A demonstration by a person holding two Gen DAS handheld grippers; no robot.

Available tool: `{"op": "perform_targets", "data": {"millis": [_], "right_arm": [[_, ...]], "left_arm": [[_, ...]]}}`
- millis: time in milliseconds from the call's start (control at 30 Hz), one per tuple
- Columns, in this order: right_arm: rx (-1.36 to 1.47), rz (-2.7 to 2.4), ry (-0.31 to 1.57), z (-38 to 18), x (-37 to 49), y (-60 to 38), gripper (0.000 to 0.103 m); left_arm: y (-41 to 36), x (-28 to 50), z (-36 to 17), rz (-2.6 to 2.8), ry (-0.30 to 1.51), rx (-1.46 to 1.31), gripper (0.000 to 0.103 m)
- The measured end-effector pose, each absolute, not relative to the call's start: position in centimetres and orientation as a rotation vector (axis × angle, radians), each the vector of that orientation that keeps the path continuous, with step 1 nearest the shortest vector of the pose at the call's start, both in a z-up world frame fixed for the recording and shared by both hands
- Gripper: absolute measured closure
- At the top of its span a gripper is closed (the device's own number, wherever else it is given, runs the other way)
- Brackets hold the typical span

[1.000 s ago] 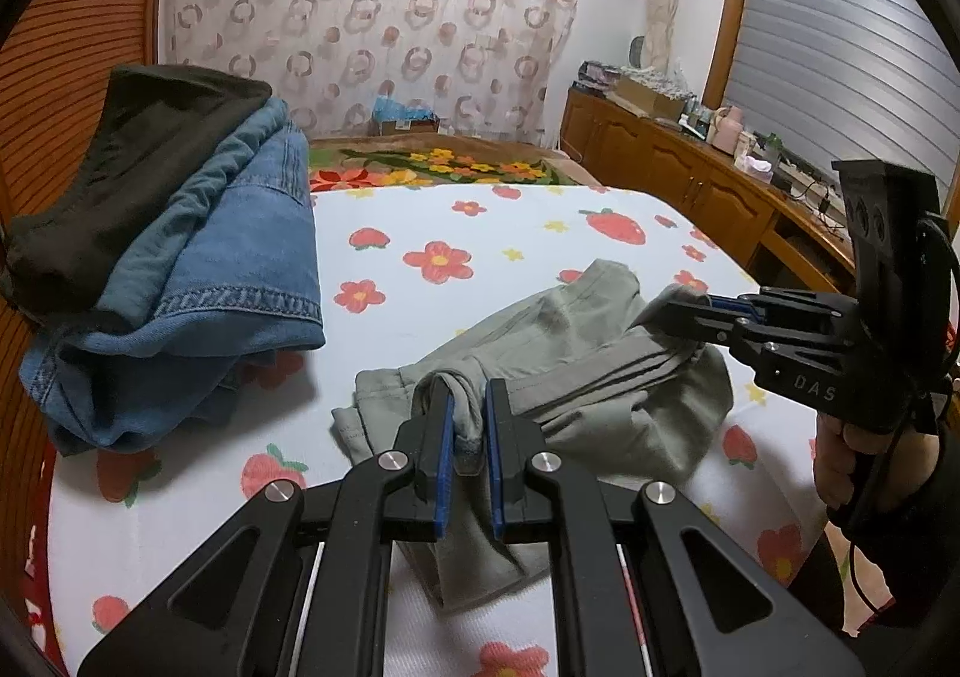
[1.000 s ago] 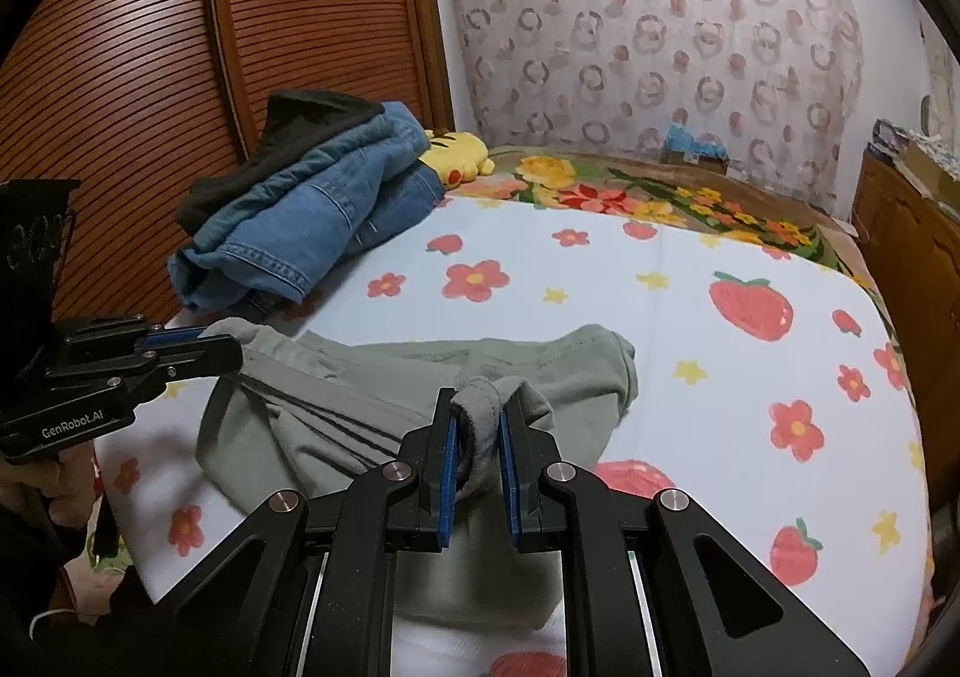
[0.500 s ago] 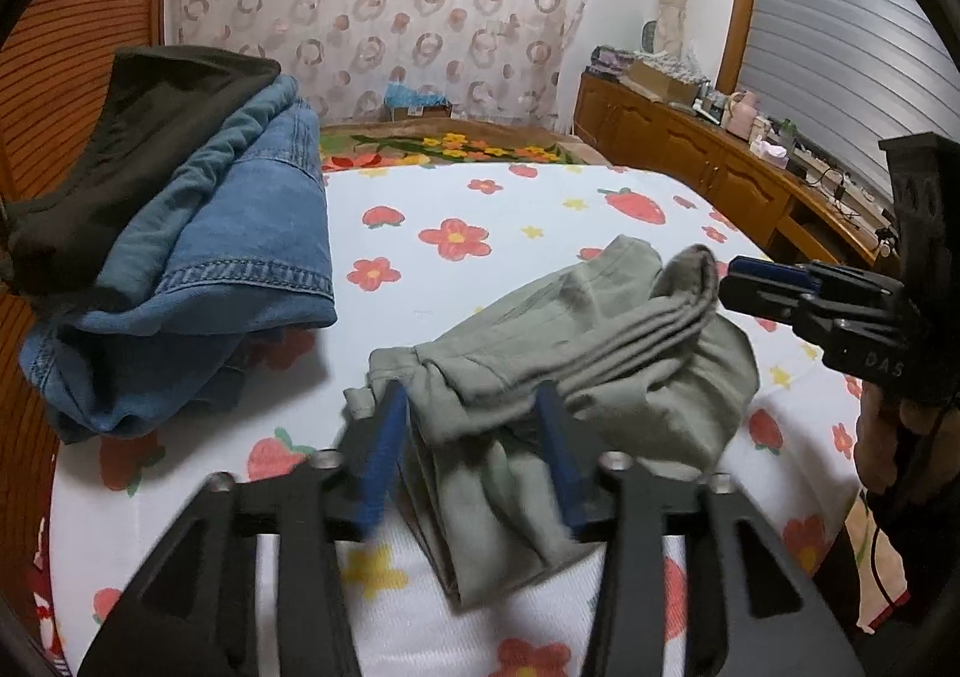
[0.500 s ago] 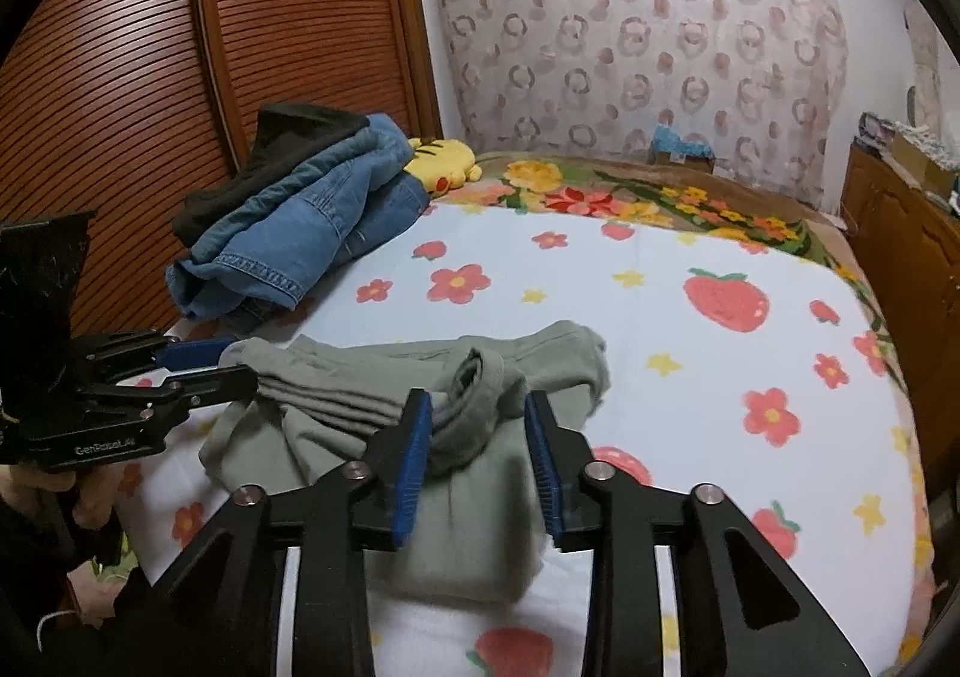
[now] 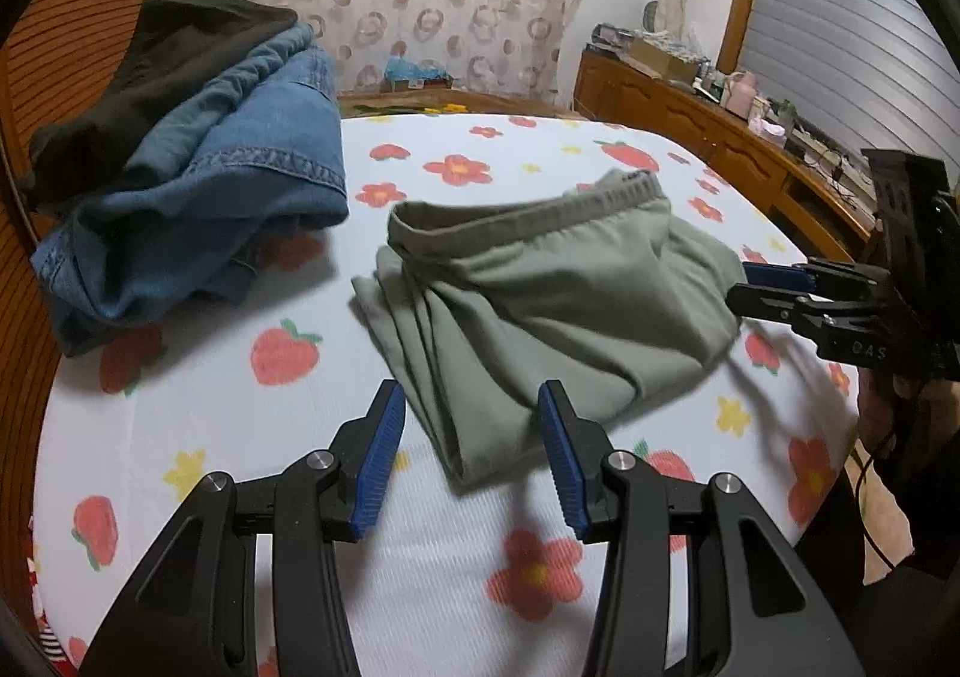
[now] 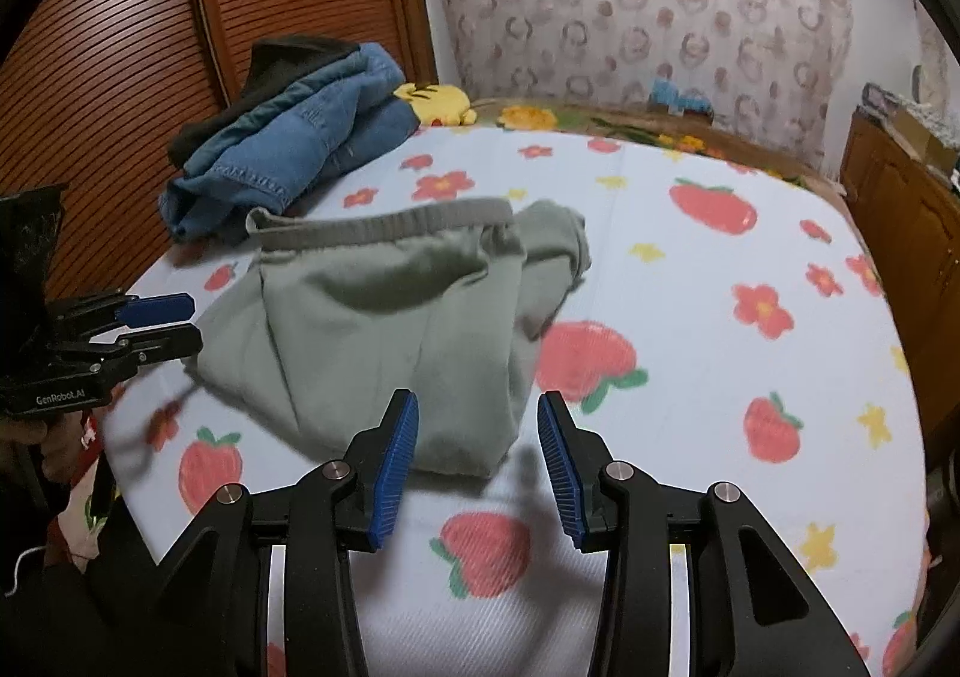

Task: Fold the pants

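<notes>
Grey-green pants, folded, loose on your bed. Jeans beyond them. Your left gripper and right gripper: jaws just spread, empty.

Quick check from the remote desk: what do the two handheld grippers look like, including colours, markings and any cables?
Both are black, angular linkage frames with silver pivot bolts and ribbed blue pads on the fingers. The left gripper reads "GenRobot.AI" on its side in the right wrist view; the right gripper shows "DAS" in the left wrist view, with a dark cable hanging below it.
</notes>
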State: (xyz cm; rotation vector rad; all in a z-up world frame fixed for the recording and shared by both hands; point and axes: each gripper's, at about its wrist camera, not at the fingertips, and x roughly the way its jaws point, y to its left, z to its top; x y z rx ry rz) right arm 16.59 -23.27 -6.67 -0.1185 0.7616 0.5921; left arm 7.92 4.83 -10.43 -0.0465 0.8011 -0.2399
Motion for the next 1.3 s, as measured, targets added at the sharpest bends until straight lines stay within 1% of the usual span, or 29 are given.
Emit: {"op": "perform_targets", "data": {"millis": [133, 200, 267, 300, 333, 367, 400, 433, 567, 867, 1033, 1233, 1267, 1300], "right_arm": [[-0.124, 0.605, 0.77, -6.8, 16.8, -23.2, 0.06], [-0.126, 0.608, 0.778, -7.0, 17.1, -23.0, 0.06], [-0.117, 0.613, 0.788, -7.2, 17.5, -23.1, 0.06], [-0.111, 0.616, 0.79, -7.3, 17.6, -23.2, 0.064], [-0.103, 0.624, 0.791, -7.4, 17.6, -23.3, 0.071], [-0.098, 0.636, 0.793, -7.4, 17.6, -23.3, 0.079], [-0.095, 0.645, 0.789, -7.3, 17.5, -23.5, 0.088], [-0.094, 0.65, 0.78, -7.2, 17.3, -23.6, 0.09], [-0.092, 0.617, 0.718, -6.0, 16.5, -24.6, 0.092], [-0.06, 0.55, 0.657, -4.0, 13.0, -28.0, 0.093], [-0.037, 0.519, 0.688, -4.6, 11.0, -29.9, 0.093], [-0.012, 0.512, 0.751, -6.0, 10.3, -30.5, 0.093], [-0.007, 0.515, 0.762, -6.3, 10.3, -30.5, 0.093], [-0.003, 0.523, 0.768, -6.4, 10.4, -30.4, 0.093]], "left_arm": [[4.4, 7.6, -10.7, -0.259, 0.81, -0.032, 0.057], [4.0, 7.7, -10.9, -0.263, 0.816, -0.017, 0.06], [3.8, 8.0, -11.1, -0.262, 0.826, -0.005, 0.066], [3.7, 8.1, -11.2, -0.264, 0.83, -0.003, 0.067], [3.7, 8.2, -11.3, -0.266, 0.833, -0.002, 0.072], [3.7, 8.3, -11.4, -0.27, 0.835, -0.002, 0.077], [3.7, 8.2, -11.4, -0.275, 0.834, -0.003, 0.08], [3.7, 8.2, -11.3, -0.28, 0.832, -0.004, 0.086], [3.6, 7.9, -10.9, -0.287, 0.812, 0.009, 0.095], [2.7, 7.0, -8.8, -0.339, 0.75, -0.004, 0.097], [1.5, 6.3, -8.8, -0.383, 0.754, 0.01, 0.097], [1.4, 4.7, -10.3, -0.39, 0.799, 0.021, 0.097], [1.5, 4.4, -10.5, -0.39, 0.809, 0.015, 0.098], [1.7, 4.2, -10.6, -0.373, 0.816, 0.019, 0.102]]}}
